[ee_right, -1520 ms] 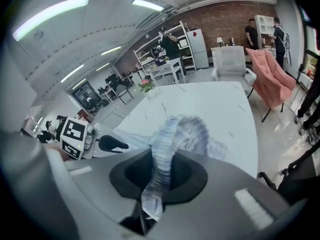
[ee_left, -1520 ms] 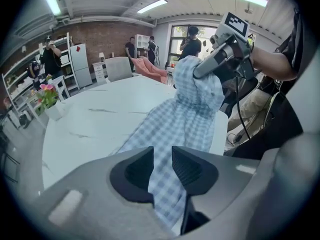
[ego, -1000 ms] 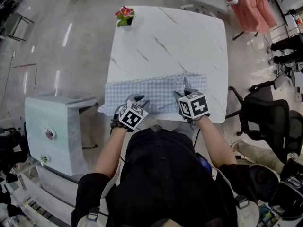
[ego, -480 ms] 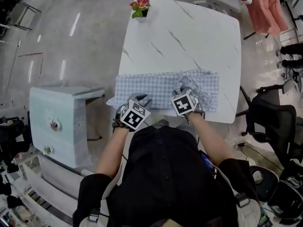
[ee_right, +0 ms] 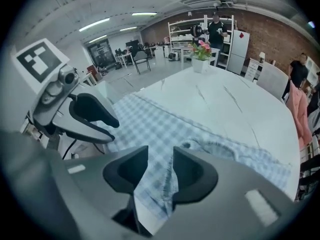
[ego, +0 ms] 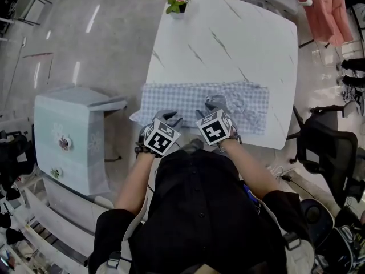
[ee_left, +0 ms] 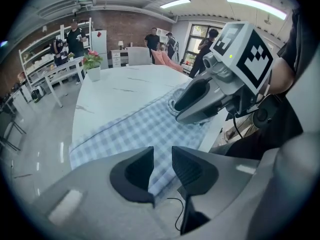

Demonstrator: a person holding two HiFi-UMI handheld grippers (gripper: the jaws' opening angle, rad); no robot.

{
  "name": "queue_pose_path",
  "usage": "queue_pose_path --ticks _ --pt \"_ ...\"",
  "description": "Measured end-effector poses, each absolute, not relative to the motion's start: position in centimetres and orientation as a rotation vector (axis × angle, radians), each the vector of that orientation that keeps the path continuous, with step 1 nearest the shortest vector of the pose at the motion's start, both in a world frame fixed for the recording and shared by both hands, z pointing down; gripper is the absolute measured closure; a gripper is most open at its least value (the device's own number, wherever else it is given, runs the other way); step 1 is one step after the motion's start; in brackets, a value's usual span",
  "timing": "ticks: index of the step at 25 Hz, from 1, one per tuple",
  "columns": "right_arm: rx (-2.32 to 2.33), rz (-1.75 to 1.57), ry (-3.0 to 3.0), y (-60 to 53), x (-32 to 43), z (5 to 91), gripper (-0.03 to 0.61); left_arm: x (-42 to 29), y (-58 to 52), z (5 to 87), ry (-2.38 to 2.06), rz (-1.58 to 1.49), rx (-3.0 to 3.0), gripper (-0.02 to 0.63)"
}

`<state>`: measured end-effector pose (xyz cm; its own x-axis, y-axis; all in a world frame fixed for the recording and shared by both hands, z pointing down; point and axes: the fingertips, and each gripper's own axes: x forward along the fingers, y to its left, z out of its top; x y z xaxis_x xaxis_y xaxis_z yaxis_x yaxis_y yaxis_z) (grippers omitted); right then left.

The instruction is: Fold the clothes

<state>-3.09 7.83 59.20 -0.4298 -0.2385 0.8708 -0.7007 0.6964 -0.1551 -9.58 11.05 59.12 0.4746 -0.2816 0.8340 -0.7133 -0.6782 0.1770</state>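
Currently, step in hand: probably re-seating both grips on the near hem before a fold.
Checked garment (ego: 182,99): spread flat in a long band that runs crosswise just beyond both sets of fingertips. Its near hem reaches back to the fingers.
Table (ego: 228,44): bare top stretches away past the fingertips. The garment lies along the edge nearest the fingers, likely so the hem can be reached from below.
Left gripper (ee_left: 162,154): fingers stand a narrow slot apart. The hem lies in the slot, and no pad visibly presses on it.
Right gripper (ee_right: 160,156): jaws have just been opening. The fingers are apart, with a loose fold of the cloth hanging between them.
Rumpled patch (ego: 239,101): just past the right fingertips, not yet smoothed.
Spacing: the two grippers sit close together on the same hem, likely so it lifts evenly.
Risk: the loose fold may slip from the right fingers.
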Motion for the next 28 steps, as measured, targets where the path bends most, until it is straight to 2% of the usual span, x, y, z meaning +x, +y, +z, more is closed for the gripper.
queue_pose_path --ticks 5,19,22,24,28 --pt "0.779 0.623 -2.030 6.7 -1.9 56.7 0.425 -8.5 10.7 58.6 -0.799 1.091 2.249 0.491" --pt "1.068 0.690 -1.918 4.9 14.1 54.9 0.434 4.2 8.7 55.8 -0.611 1.062 2.441 0.486" --pt "1.101 0.718 -1.897 5.8 17.6 55.3 0.440 6.8 8.0 56.5 -0.602 1.087 2.424 0.466" --pt "1.122 0.742 -1.890 6.6 19.5 55.5 0.442 8.3 7.9 57.4 -0.576 1.102 2.381 0.411" --pt "1.152 0.796 -1.882 8.2 22.1 55.9 0.448 10.2 6.8 59.1 -0.638 1.087 2.286 0.405"
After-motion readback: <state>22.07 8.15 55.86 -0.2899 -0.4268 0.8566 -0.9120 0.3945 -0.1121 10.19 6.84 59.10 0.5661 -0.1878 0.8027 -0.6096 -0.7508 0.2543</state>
